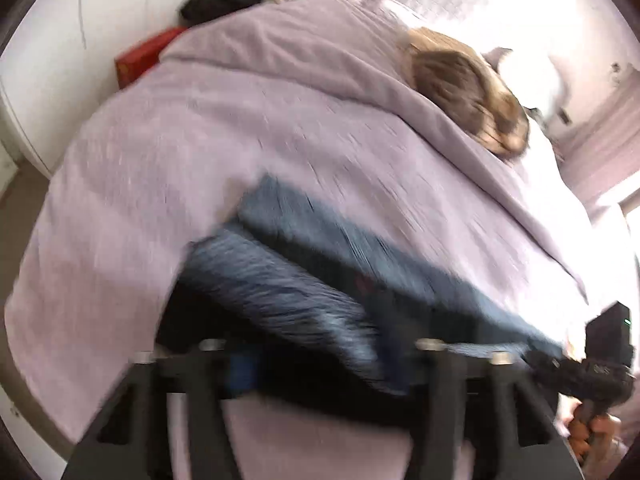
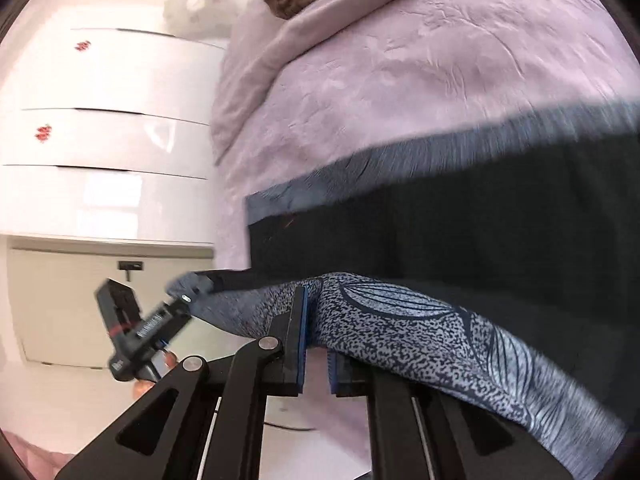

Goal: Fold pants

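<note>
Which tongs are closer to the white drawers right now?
Left. The left tongs hold the pants toward the white drawers; the right tongs grip farther along, away from them.

A bedroom in a home. A bed covered by a rumpled lilac bedspread [image 1: 240, 128] fills most of both views. A brown furry cushion or throw [image 1: 468, 96] lies near the far end of the bed, and beside it is white bedding in bright daylight. Next to the bed stands a glossy white chest of drawers [image 2: 112, 136] with small red flower decorations on the drawer fronts. A pale round soft object [image 2: 196, 4], too blurred to identify, sits on top of it. On the bed's other side are a white wardrobe-like panel [image 1: 52, 60], a red box [image 1: 140, 60] and a heap of dark clothing [image 1: 220, 0].
</note>
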`<action>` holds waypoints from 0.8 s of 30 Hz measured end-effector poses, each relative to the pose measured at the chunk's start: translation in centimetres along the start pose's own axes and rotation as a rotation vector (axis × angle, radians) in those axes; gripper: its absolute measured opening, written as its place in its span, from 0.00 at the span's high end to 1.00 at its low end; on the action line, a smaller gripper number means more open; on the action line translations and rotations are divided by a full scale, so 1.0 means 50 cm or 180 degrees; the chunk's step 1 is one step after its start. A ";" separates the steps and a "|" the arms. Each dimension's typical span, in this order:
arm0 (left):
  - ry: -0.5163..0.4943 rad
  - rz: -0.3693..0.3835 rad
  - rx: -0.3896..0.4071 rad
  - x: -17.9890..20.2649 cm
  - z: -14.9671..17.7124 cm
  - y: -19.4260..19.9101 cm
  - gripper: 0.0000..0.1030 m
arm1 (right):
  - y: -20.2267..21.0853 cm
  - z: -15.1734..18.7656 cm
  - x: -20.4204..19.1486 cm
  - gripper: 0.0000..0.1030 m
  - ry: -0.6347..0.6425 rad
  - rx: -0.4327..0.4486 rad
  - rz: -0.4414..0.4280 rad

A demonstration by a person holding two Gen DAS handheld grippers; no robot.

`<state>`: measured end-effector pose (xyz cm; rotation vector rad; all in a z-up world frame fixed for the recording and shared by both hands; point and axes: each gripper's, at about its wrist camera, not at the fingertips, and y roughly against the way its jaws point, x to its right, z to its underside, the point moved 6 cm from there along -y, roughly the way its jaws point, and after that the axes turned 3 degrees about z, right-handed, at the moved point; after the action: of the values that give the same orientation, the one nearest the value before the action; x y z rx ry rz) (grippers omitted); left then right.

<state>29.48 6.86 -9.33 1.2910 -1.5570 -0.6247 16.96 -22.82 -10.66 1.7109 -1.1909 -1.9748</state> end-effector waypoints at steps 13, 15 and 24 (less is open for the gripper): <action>-0.0170 -0.0780 0.0110 0.014 -0.068 -0.059 0.30 | -0.076 -0.147 0.085 0.24 -0.0438 -0.0195 -0.0329; -0.0255 -0.0820 0.0112 0.035 -0.060 -0.039 0.23 | -0.025 -0.137 0.059 0.22 -0.0323 -0.0096 -0.0363; -0.0655 -0.1064 -0.0401 0.130 0.049 -0.218 0.16 | -0.075 -0.110 0.080 0.55 0.0288 -0.0273 0.0455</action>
<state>32.26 -2.98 -17.23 1.4381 -1.4471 -1.0791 22.09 -25.34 -15.94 1.6081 -1.1464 -1.8183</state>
